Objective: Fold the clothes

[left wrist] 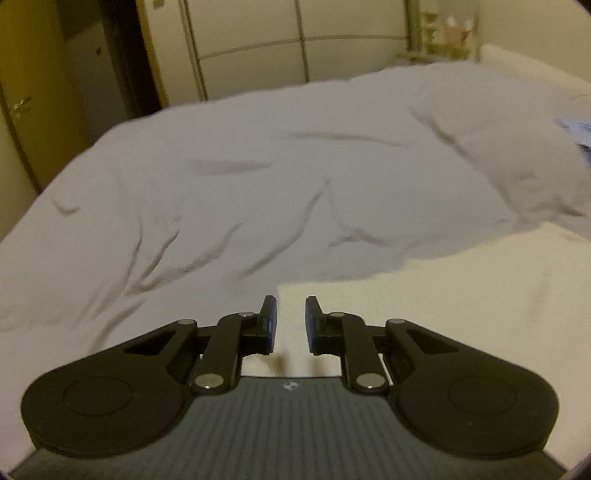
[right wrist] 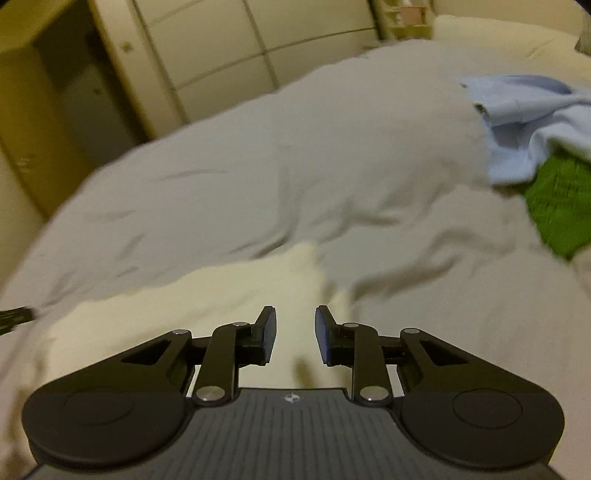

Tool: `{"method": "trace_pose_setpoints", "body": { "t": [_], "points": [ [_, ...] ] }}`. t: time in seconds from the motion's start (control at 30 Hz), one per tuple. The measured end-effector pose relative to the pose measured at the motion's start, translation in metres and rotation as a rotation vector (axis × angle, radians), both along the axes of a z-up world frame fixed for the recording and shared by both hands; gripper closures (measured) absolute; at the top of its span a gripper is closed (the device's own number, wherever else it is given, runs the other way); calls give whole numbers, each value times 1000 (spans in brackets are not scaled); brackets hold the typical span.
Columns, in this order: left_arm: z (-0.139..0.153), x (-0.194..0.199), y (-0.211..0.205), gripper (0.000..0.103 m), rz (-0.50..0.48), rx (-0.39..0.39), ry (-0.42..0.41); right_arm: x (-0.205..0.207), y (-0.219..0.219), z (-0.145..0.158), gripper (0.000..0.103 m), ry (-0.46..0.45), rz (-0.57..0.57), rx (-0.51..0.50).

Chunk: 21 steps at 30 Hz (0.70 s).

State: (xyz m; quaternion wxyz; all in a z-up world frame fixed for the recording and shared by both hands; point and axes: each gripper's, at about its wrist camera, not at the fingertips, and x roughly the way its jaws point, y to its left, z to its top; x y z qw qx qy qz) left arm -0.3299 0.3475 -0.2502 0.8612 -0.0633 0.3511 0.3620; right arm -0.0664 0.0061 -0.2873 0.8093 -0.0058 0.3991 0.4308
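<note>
Two views, and they are not showing you the same things: the right wrist view is picking up a light blue garment (right wrist: pixel 517 122) bunched at the far right of the bed and a green cloth (right wrist: pixel 557 206) lying just beside and partly under it, while the left wrist view is catching only a sliver of that blue at its right edge. Both are showing the big pale grey garment (left wrist: pixel 258 177) spreading wrinkled across the cream bedsheet (left wrist: pixel 461 306), with its near edge lying just ahead of your fingertips. The left view is sharper, so creases are reading clearly there; the right view is smearing with blur. White wardrobe doors (left wrist: pixel 258 33) are standing behind the bed in both. Your left gripper (left wrist: pixel 290 317) is hanging over the grey garment's near corner where it meets the sheet, jaws standing a narrow gap apart, nothing between the pads and nothing touching them. Your right gripper (right wrist: pixel 294 330) is hovering over a bare patch of sheet framed by grey fabric, jaws slightly wider than the left's, also gripping nothing. A dark tip of the other tool (right wrist: pixel 14 317) is poking in at the right view's left edge.
</note>
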Motion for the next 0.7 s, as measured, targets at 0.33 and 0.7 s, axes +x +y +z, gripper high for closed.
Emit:
{"method": "trace_pose_setpoints", "body": {
  "t": [0.33, 0.7],
  "points": [
    [-39, -37, -106, 88, 94, -45, 120, -76, -48, -32, 70, 23, -40, -91],
    [-17, -71, -134, 83, 138, -20, 46, -60, -69, -34, 63, -43, -114, -80]
  ]
}}
